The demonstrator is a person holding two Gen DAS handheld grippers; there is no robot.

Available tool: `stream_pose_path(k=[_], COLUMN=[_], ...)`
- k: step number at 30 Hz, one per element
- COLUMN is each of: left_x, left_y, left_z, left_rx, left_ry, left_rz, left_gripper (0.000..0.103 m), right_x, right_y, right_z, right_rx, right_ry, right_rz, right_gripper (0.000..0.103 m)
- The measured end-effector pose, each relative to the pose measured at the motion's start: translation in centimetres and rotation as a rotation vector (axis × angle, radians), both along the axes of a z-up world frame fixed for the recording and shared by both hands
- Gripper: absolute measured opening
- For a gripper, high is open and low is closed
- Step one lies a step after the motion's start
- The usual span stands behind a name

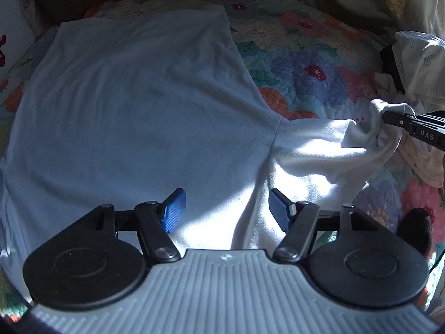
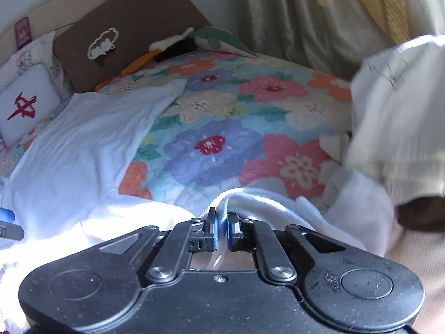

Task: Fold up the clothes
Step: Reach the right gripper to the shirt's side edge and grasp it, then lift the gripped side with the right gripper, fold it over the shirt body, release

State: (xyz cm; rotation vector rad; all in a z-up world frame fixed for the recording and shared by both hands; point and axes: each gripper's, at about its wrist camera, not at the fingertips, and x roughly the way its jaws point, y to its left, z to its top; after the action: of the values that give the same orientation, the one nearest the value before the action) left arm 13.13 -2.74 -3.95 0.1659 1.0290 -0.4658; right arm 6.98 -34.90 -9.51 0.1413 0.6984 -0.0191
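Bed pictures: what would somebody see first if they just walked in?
The big white shirt spread flat across the flowery quilt. Next, the right tongs pinching the shirt's sleeve at the side, while the left tongs wait open over its sunlit near edge. A brown pillow sits at the head.

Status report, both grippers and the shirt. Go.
Left gripper open above shirt. Right gripper shut on sleeve. Shirt flat on quilt; clothes pile beside it.

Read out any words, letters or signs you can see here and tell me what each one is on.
"DAS": on the right gripper.
Red brush-style character, no reading given: on the white pillow.
Small dark writing, too blurred to read: on the pale cushion.
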Motion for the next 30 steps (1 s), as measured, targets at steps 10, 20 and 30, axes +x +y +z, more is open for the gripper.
stream_pose_path(k=[10,20,30], left_x=[2.5,1.8,4.4], left_y=[5.2,4.5,8.3], left_z=[4.0,-0.1,-5.5], left_rx=[0.003,-0.408,-0.357], left_ry=[-0.061,-0.083,-0.06], left_rz=[-0.121,0.041,0.247], left_gripper=[0.066,0.073,0.052], right_x=[5.8,8.7,12.1], right_y=[12.1,22.0,25.3], right_z=[7.4,9.1,6.2], right_rx=[0.072,-0.021,0.109], right_ry=[-0.113,-0.088,0.09], right_rz=[0.334,0.416,0.487], right_gripper=[0.008,0.008,0.012])
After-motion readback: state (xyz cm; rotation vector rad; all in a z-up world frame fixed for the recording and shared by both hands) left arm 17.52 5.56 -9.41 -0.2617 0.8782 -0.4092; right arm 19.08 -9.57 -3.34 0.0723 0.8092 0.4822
